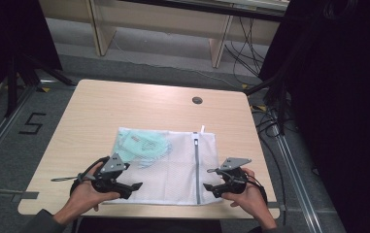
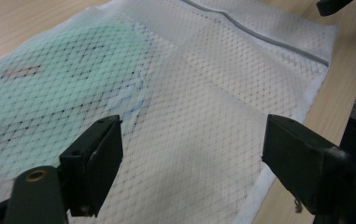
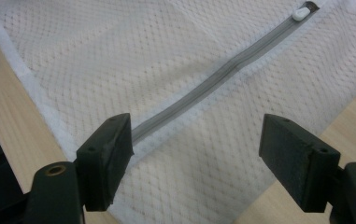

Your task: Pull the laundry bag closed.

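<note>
One sign can be read — a black numeral "5" [image 1: 32, 124], marked on the grey floor [image 1: 8, 145] left of the table [image 1: 124, 104].

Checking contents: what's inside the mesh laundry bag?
Through the white mesh laundry bag, a mint-green item shows at its far left end. The mesh blurs what it is; the rest looks empty.

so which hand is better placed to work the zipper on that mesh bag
Right. The right claw hangs open directly over the grey zipper of the mesh bag. The left claw is open over the bag's plain mesh near the green item.
</note>
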Available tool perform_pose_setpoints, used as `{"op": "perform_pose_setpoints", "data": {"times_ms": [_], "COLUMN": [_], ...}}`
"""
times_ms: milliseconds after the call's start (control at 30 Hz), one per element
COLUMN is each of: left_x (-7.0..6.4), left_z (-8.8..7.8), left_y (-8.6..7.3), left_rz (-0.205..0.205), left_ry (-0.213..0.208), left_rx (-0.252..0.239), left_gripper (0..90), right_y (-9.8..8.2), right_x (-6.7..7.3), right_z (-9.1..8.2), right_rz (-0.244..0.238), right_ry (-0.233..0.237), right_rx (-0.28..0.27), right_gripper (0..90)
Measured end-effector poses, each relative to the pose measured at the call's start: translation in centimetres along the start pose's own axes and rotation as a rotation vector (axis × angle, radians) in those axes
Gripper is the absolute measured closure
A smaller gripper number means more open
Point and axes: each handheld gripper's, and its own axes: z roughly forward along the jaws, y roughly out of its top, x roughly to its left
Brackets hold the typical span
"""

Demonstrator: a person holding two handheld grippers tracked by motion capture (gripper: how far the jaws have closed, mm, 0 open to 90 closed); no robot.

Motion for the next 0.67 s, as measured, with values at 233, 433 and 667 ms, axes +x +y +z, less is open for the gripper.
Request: {"op": "perform_pose_setpoints", "data": {"times_ms": [233,433,667], "left_x": [0.01,0.09,0.24], "left_z": [-0.01,0.06,0.06], "left_y": [-0.1,-0.19,-0.16], "left_rz": [-0.028,-0.021,0.004], "left_ry": [0.007,0.005,0.009], "left_rx": [-0.01,-0.004,-0.001], "left_gripper": [16.3,16.4,16.4], "right_y": [-0.73,-0.99,-1.11], "right_x": [0.25,0.17,0.09], "right_z": [-0.03,-0.22,-0.22], "right_rz": [-0.03,-0.025,-0.025], "right_ry": [-0.022,-0.02,-0.023], "right_rx": [0.005,0.028,0.024], "right_gripper": [24.9,24.6,24.4]}}
